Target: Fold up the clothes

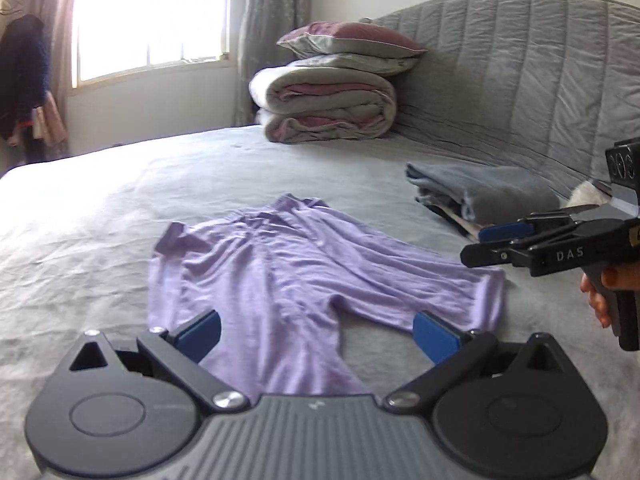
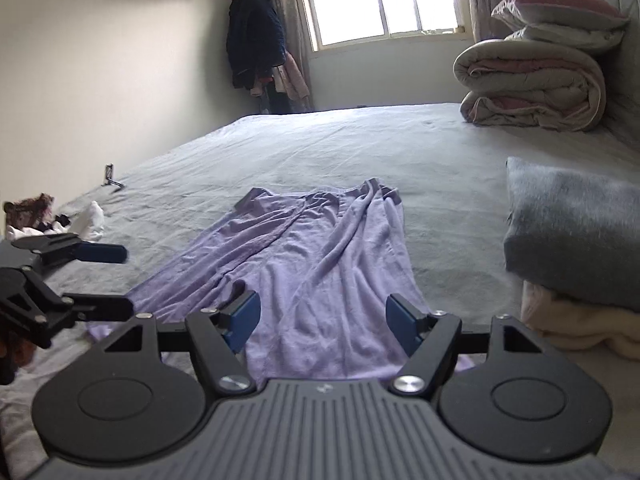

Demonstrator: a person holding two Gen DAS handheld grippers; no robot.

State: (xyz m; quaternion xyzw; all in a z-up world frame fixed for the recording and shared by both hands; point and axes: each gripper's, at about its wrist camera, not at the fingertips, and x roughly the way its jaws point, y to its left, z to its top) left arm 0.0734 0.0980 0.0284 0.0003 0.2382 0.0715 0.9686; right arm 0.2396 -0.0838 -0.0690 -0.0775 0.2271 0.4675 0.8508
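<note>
Hand-held gripper (image 1: 316, 330) spread, lilac trousers (image 1: 304, 280) just ahead

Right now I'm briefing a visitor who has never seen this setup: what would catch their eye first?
Probably the lilac trousers spread flat mid-bed, both legs running toward the cameras. Next, both grippers, left and right, hovering open above the leg ends. Behind, a rolled duvet topped by pillows sits against the headboard.
</note>
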